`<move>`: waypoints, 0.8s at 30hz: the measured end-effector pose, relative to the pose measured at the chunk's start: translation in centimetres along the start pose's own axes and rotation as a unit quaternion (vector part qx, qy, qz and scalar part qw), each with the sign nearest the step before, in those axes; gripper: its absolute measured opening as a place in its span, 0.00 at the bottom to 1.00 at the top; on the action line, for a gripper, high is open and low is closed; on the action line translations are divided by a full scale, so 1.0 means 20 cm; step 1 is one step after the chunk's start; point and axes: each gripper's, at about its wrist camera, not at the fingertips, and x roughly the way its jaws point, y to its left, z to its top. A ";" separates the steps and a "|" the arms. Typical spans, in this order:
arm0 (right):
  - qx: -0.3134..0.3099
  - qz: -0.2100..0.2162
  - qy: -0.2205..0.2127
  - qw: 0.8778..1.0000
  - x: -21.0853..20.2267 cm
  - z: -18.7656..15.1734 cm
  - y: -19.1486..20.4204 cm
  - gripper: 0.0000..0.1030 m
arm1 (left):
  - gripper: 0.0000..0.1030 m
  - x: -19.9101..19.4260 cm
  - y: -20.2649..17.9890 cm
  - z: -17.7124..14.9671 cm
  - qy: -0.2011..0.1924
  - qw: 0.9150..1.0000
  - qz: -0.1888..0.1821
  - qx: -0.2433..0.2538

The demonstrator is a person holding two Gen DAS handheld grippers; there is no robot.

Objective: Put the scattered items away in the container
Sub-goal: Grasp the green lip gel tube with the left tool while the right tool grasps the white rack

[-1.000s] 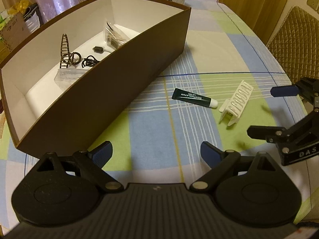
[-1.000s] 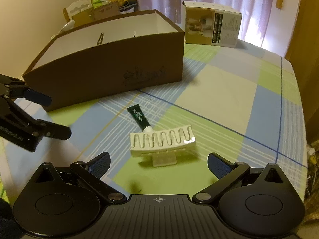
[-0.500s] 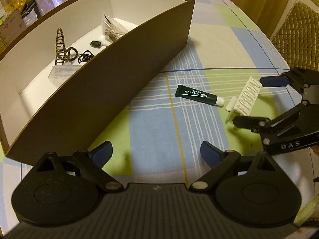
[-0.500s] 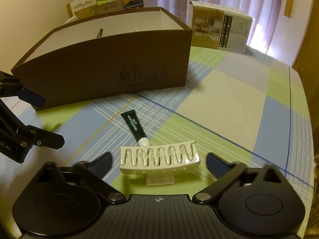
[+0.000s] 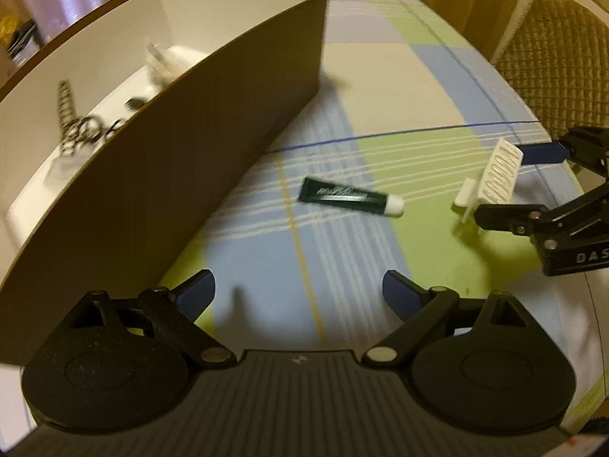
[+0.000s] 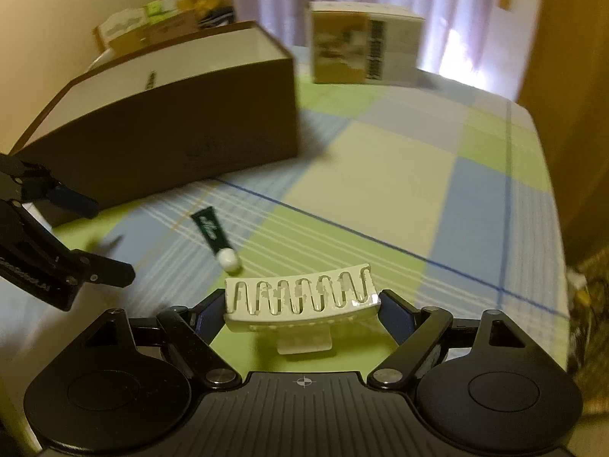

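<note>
A white comb-like hair clip (image 6: 300, 299) lies on the checked tablecloth, and my right gripper (image 6: 302, 312) is shut on it, one blue pad against each end. In the left wrist view the same clip (image 5: 495, 175) sits between the right gripper's fingers (image 5: 502, 184). A dark green tube with a white cap (image 5: 348, 200) (image 6: 211, 230) lies flat between the clip and the brown box (image 5: 190, 152) (image 6: 171, 133). The box holds hair ties, a dark clip and clear packets. My left gripper (image 5: 298, 293) (image 6: 99, 236) hovers open and empty near the box's wall, short of the tube.
A printed carton (image 6: 365, 49) stands at the far end of the table behind the box. A quilted chair back (image 5: 552, 57) stands past the table's right edge. Cardboard clutter (image 6: 144, 23) is piled beyond the box. Bare cloth stretches to the right of the tube.
My right gripper moved forward over the white clip and its jaws narrowed onto the clip's ends. My left gripper drifted closer to the tube, still open.
</note>
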 end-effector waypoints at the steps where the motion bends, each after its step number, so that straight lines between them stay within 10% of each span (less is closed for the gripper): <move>1: 0.008 -0.004 0.001 1.000 -0.01 -0.01 -0.02 0.79 | 0.90 0.02 -0.01 0.01 -0.006 1.000 -0.006 0.007; 24: 0.070 -0.037 0.013 0.997 -0.06 -0.09 -0.17 0.79 | 0.89 0.34 -0.09 0.23 -0.023 0.994 -0.060 0.083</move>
